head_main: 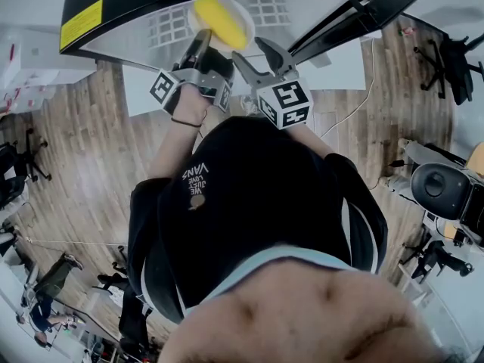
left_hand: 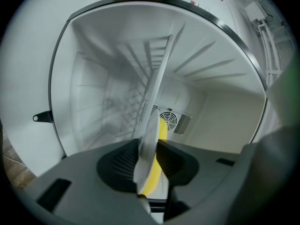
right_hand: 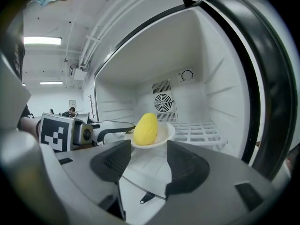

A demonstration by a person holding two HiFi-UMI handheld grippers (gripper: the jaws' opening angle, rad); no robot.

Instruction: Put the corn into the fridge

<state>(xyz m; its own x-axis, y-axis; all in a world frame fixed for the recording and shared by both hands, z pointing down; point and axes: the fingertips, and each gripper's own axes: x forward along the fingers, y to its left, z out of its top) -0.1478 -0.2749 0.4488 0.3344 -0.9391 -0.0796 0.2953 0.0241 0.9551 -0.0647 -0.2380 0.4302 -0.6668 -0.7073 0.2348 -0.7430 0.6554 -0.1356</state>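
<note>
A yellow corn cob (right_hand: 146, 129) lies on a small white plate (right_hand: 165, 134) held just inside the open fridge (right_hand: 220, 93). In the head view the corn (head_main: 219, 17) and plate (head_main: 243, 13) show at the top, at the fridge mouth. My left gripper (left_hand: 149, 158) is shut on the plate's rim (left_hand: 152, 125), seen edge-on with the corn (left_hand: 157, 168) lying along it. The left gripper (head_main: 203, 42) reaches in from the left. My right gripper (right_hand: 149, 161) is open with nothing between its jaws, a little short of the plate; it also shows in the head view (head_main: 265, 57).
A white wire shelf (right_hand: 199, 128) runs along the fridge's right side, with a fan grille (right_hand: 163, 101) and a dial (right_hand: 187, 75) on the back wall. A dark door seal (right_hand: 255, 78) frames the opening. Wooden floor (head_main: 91, 142) and office chairs (head_main: 446, 66) surround the person.
</note>
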